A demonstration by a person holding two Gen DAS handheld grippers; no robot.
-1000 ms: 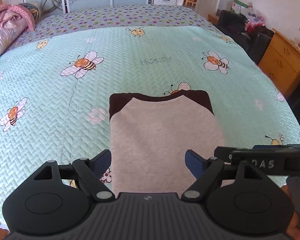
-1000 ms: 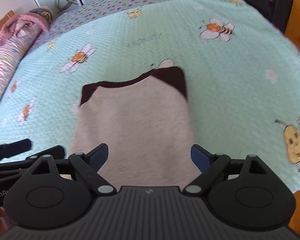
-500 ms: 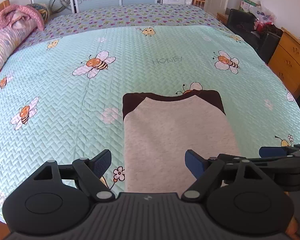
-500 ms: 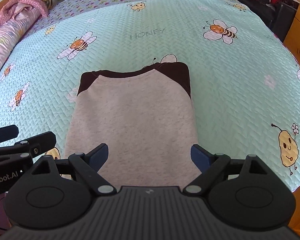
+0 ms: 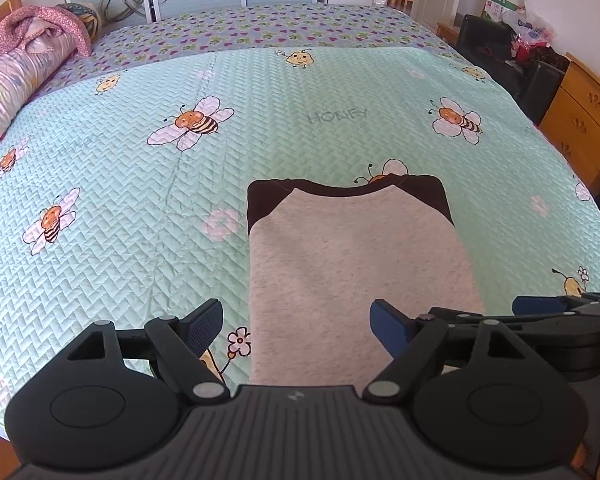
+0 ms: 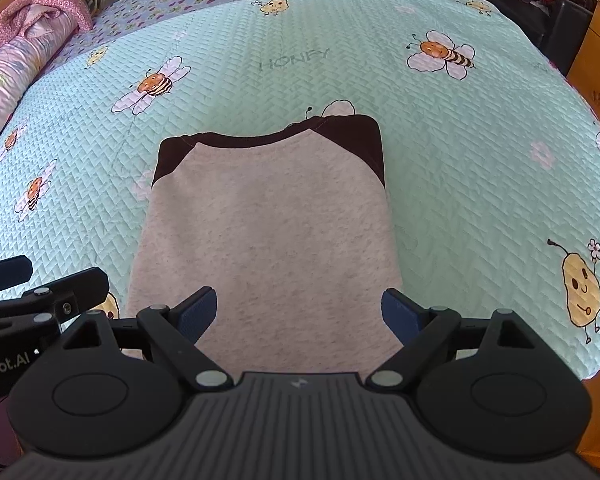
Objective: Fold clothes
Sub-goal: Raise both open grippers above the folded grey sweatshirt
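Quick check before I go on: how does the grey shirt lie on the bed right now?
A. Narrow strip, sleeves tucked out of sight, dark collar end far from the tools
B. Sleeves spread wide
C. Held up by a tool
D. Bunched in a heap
A: the grey shirt lies flat as a narrow strip on the bee quilt, no sleeves showing, its dark collar end on the far side.

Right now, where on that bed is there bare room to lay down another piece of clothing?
The quilt lies bare left of the grey shirt, out to the pink bedding roll. Bare too beyond its collar, and a narrower strip to its right. Crowded only at the near edge, where the left gripper and the right gripper hover open.
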